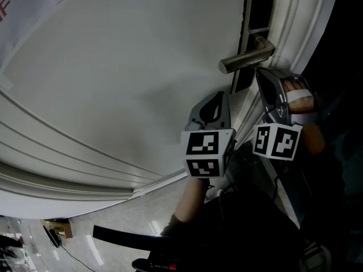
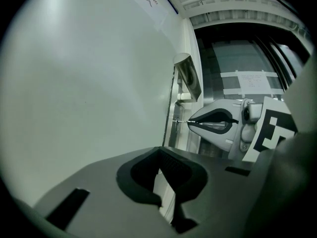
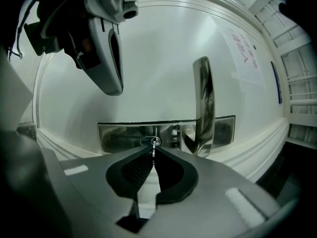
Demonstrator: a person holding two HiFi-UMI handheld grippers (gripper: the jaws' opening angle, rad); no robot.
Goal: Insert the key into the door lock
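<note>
I am pinching the key between the closed jaws of my right gripper, and its tip is meeting the keyhole in the metal lock plate, beside the door handle. My left gripper is hovering near the white door, jaws together and holding nothing

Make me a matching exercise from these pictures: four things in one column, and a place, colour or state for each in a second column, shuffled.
Things
1. key
2. door handle
3. left hand-held gripper
4. door

Descriptions
A. white
B. shut, nothing between its jaws
C. gripped by the right hand-held gripper, tip at the keyhole
D. silver, sticking out from the metal plate

Pairs: 1-C, 2-D, 3-B, 4-A
</note>
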